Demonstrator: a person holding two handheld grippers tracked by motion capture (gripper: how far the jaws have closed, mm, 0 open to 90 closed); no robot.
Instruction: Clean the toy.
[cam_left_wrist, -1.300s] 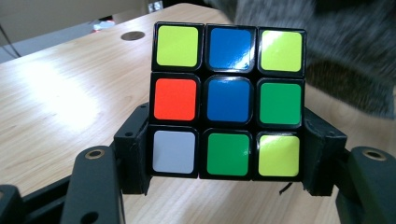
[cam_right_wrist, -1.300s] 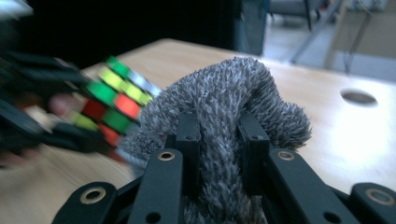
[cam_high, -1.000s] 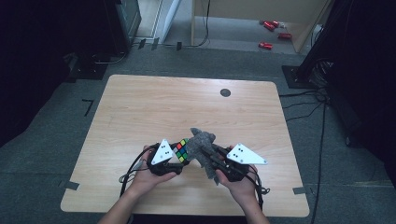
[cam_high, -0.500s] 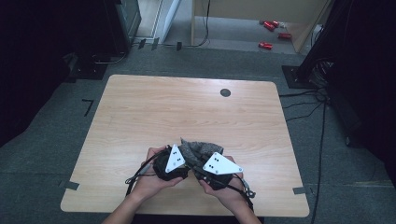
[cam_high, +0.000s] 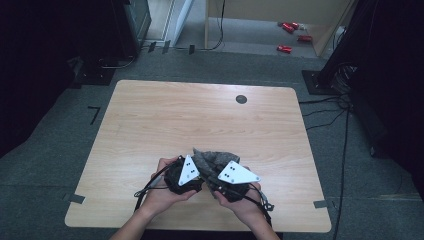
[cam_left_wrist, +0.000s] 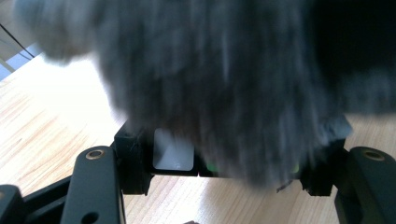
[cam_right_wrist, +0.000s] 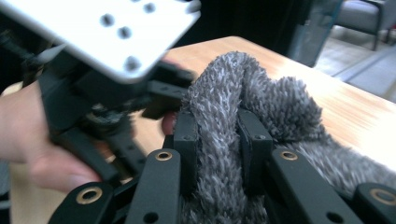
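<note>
- High view: both grippers meet near the front edge of the wooden table (cam_high: 200, 115), slightly right of centre. Left gripper (cam_high: 192, 170) and right gripper (cam_high: 212, 176) sit close together, a grey fuzzy cloth (cam_high: 214, 158) bunched between and just beyond them. Person's hands wrap each tool from below. A small dark round fitting (cam_high: 241, 99) lies well apart, toward the far edge.
- Left gripper view: jaws stand wide and pinch a cube puzzle (cam_left_wrist: 173, 156) by two opposite faces; one pale sticker and a sliver of green show. The cloth (cam_left_wrist: 219, 88) drapes over the cube's top and hides most of it; the picture is motion-blurred. Cube held just above the tabletop; contact cannot be told.
- Right gripper view: jaws pressed nearly together on a fold of the cloth (cam_right_wrist: 219, 154), pile squashed between the pads. The rest of the cloth spills loose beyond the jaws. Left gripper (cam_right_wrist: 140, 100) and its hand (cam_right_wrist: 28, 140) sit just beside it.
- Handling judgement, cloth: light, soft, limp; it will sag and trail, not hold shape. A bunched fold, as now, likely grips best; a single edge may slip out.
- Handling judgement, cube: rigid, light, smooth plastic faces. Flat opposite sides suit the pads; corners would likely twist free, and rubbing pressure could turn a layer.
</note>
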